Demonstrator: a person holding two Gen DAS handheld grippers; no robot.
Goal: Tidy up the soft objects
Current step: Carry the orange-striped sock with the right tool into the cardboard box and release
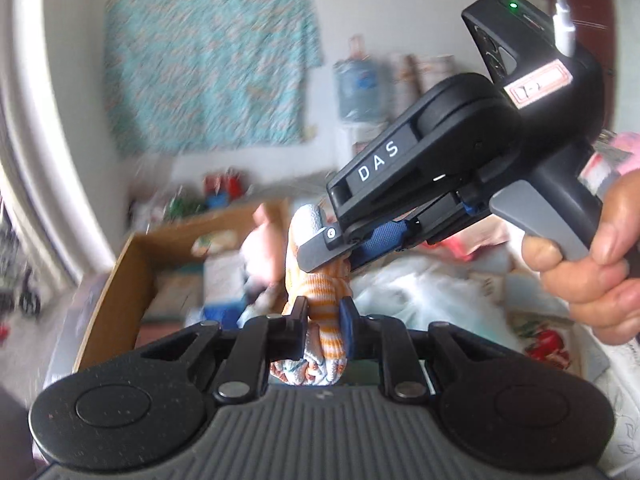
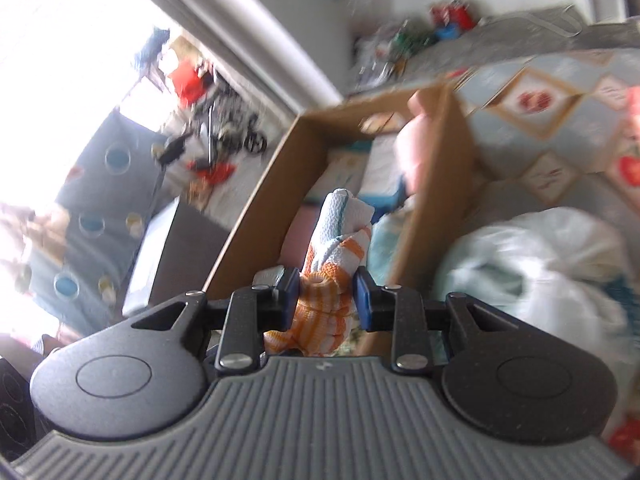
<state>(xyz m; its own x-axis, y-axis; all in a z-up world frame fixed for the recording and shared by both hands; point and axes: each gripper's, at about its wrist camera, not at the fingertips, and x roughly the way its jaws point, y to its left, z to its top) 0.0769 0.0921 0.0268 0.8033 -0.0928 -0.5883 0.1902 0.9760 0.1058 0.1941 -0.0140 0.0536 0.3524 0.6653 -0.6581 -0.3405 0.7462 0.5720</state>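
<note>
An orange-and-white striped towel [image 1: 308,224], rolled into a bundle, hangs in the air between both grippers. My left gripper [image 1: 324,320] is shut on its lower part, the cloth squeezed between the pads. From the right, my right gripper [image 1: 344,254] reaches in, held by a hand [image 1: 592,272], and clamps the same towel a little higher. In the right wrist view the towel [image 2: 340,220] sticks up from between the blue pads of my right gripper [image 2: 326,300]. An open cardboard box [image 1: 132,264] lies just beyond and below the towel.
The box [image 2: 260,208] holds several folded cloths and a pink soft item [image 2: 416,140]. A white plastic bag [image 2: 540,260] lies on the patterned bedspread [image 2: 540,108] to the right. A blue water jug [image 1: 360,88] and a teal cloth [image 1: 208,68] stand at the far wall.
</note>
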